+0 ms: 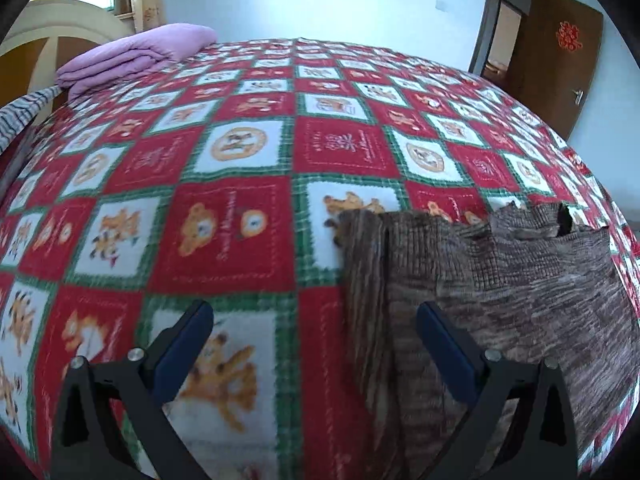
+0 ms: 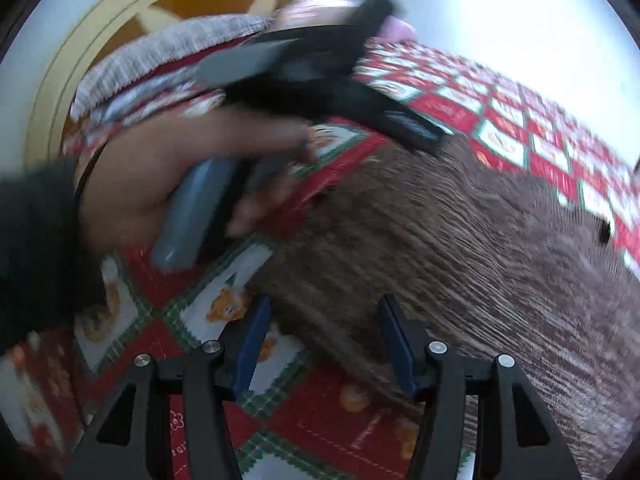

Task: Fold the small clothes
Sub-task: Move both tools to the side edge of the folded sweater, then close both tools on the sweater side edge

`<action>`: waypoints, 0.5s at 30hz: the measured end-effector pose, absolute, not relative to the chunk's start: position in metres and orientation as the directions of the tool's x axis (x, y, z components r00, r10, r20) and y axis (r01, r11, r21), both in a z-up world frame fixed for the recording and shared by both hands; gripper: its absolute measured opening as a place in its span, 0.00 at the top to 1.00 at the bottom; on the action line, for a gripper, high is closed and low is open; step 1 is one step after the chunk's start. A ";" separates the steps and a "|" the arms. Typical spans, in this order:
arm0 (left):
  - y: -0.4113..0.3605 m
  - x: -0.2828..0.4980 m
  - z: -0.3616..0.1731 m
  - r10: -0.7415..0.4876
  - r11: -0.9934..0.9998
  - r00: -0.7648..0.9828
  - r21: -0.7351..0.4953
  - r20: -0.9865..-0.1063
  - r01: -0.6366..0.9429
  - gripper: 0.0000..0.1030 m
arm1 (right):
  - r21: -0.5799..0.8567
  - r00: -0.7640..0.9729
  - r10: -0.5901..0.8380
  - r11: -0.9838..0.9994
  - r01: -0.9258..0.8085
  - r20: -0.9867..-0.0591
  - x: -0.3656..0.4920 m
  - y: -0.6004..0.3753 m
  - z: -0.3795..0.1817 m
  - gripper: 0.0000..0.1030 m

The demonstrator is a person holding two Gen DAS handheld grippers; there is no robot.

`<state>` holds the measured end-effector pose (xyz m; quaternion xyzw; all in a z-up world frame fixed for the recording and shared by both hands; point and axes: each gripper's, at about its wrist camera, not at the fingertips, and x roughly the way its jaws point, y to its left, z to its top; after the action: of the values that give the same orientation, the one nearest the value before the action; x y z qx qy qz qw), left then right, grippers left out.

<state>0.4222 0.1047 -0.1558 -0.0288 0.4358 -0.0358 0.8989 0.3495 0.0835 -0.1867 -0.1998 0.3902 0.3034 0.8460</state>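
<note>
A brown knitted garment (image 1: 480, 280) lies flat on the red, white and green bear-patterned bedspread (image 1: 240, 208). My left gripper (image 1: 316, 322) is open and empty, hovering over the garment's left edge; its right finger is above the knit. In the right wrist view the garment (image 2: 460, 240) fills the right side. My right gripper (image 2: 324, 320) is open and empty above the garment's near corner. The person's hand holds the left gripper's handle (image 2: 192, 212) in front of it, blurred by motion.
A folded purple blanket (image 1: 132, 56) lies at the bed's far left, with a striped grey cloth (image 1: 20, 116) near it. A cream and orange headboard (image 2: 120, 20) stands behind. A brown door (image 1: 560, 64) is at the far right.
</note>
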 end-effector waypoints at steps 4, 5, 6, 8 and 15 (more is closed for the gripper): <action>0.096 0.434 -0.163 -0.085 0.996 0.608 -0.072 -0.789 0.046 0.03 | -0.220 0.593 0.304 0.727 -0.650 -0.746 0.337 0.097 -0.196 0.45; 0.095 0.435 -0.164 -0.090 0.996 0.612 -0.078 -0.786 0.046 0.03 | -0.232 0.606 0.298 0.730 -0.643 -0.738 0.337 0.098 -0.197 0.45; 0.095 0.435 -0.164 -0.091 0.996 0.615 -0.082 -0.784 0.043 0.04 | -0.258 0.629 0.283 0.735 -0.627 -0.724 0.335 0.100 -0.198 0.45; 0.095 0.436 -0.165 -0.095 0.995 0.618 -0.087 -0.780 0.043 0.06 | -0.273 0.644 0.274 0.738 -0.617 -0.714 0.334 0.103 -0.199 0.45; 0.092 0.433 -0.164 -0.130 0.991 0.630 -0.108 -0.766 0.074 0.16 | -0.251 0.643 0.276 0.757 -0.603 -0.714 0.340 0.102 -0.199 0.45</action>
<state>0.4334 0.0919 -0.1643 -0.0329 0.4266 -0.0567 0.9021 0.3396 0.1017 -0.1991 -0.2414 0.3394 0.2516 0.8736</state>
